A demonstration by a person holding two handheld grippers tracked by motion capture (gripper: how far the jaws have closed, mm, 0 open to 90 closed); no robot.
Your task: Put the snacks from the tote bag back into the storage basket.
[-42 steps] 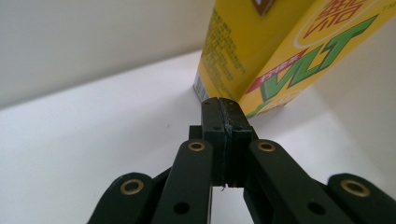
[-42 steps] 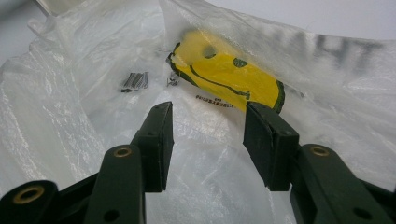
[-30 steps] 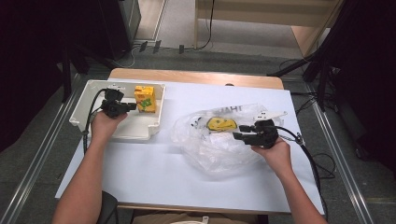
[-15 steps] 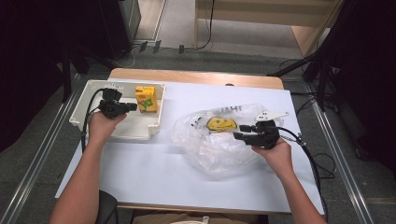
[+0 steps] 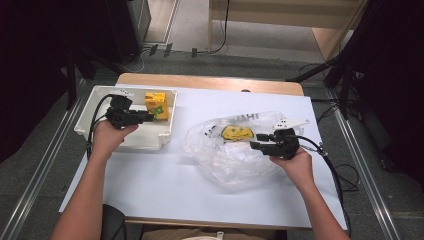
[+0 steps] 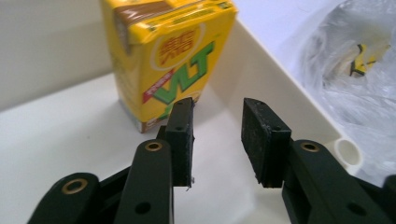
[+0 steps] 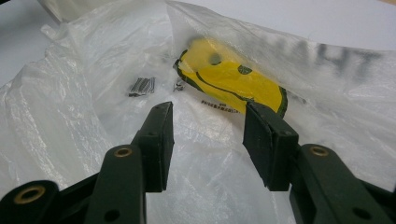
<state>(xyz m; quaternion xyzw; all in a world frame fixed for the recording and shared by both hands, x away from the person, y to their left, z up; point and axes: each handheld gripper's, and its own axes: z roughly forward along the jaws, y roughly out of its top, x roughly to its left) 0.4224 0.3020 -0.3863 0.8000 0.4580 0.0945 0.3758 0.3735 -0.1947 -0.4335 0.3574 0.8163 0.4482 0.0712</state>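
A yellow drink carton (image 5: pixel 156 105) stands upright at the right end of the white tray (image 5: pixel 100 95). My left gripper (image 5: pixel 146 117) hovers inside the tray, pointing at the carton. In the left gripper view the carton (image 6: pixel 163 60) stands just beyond the tips. The left gripper (image 6: pixel 217 135) has just been opening, and nothing is between its jaws. My right gripper (image 5: pixel 255 144) rests over a crumpled clear plastic bag (image 5: pixel 235 160) with a yellow smiley print (image 5: pixel 236 133). In the right gripper view this gripper (image 7: pixel 208 140) is open above the film (image 7: pixel 93 116), short of the print (image 7: pixel 233 79).
The tray sits at the table's far left, and its right wall (image 6: pixel 261 74) runs between the carton and the bag (image 6: pixel 355 70). White table surface (image 5: pixel 165 185) lies in front of the tray and bag. Black cables (image 5: pixel 330 165) trail off to the right.
The left gripper's jaws have parted and the left hand has lifted slightly by the carton. The carton, the bag and the right hand have stayed put.
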